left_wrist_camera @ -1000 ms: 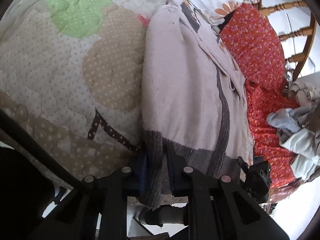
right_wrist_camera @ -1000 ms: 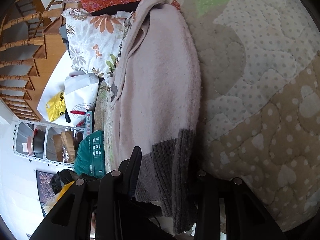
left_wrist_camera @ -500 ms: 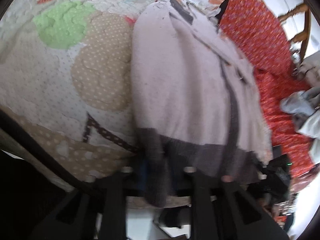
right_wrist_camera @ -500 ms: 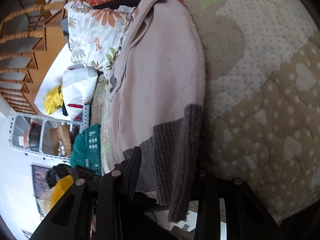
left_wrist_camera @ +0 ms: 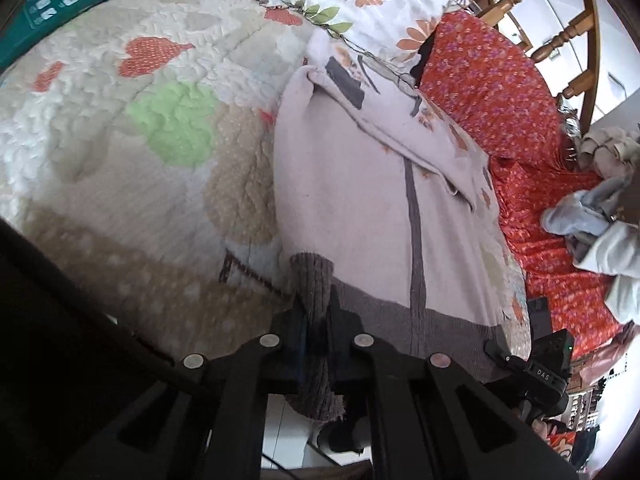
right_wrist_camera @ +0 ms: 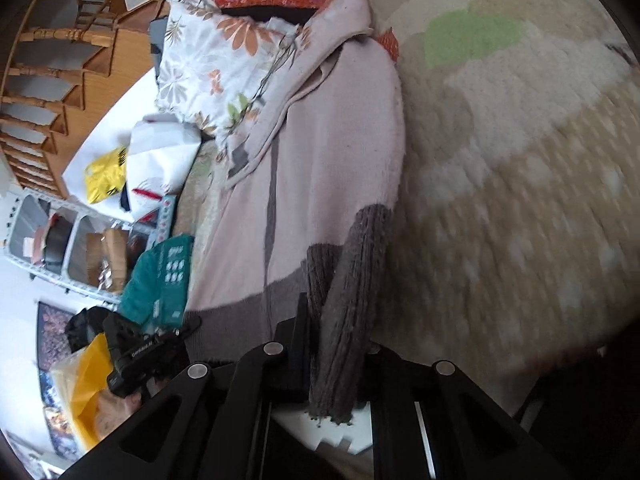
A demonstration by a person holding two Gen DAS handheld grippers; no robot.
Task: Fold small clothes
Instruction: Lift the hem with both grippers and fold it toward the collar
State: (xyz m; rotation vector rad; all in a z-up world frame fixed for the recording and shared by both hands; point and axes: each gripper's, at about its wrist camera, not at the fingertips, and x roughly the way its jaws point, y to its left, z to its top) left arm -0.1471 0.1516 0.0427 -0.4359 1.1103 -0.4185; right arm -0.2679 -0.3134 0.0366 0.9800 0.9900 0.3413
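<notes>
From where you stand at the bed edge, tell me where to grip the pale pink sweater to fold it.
Grip the grey ribbed hem at its two corners, coming from the near bed edge. The pale pink sweater lies lengthwise away across the quilt, so the hem is the closest thick, bunchable edge. The left gripper and right gripper are each shut on a corner of it.

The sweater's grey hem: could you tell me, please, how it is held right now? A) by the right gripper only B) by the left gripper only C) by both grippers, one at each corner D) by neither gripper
C: the left gripper and the right gripper are each shut on a corner of the grey hem of the sweater.
</notes>
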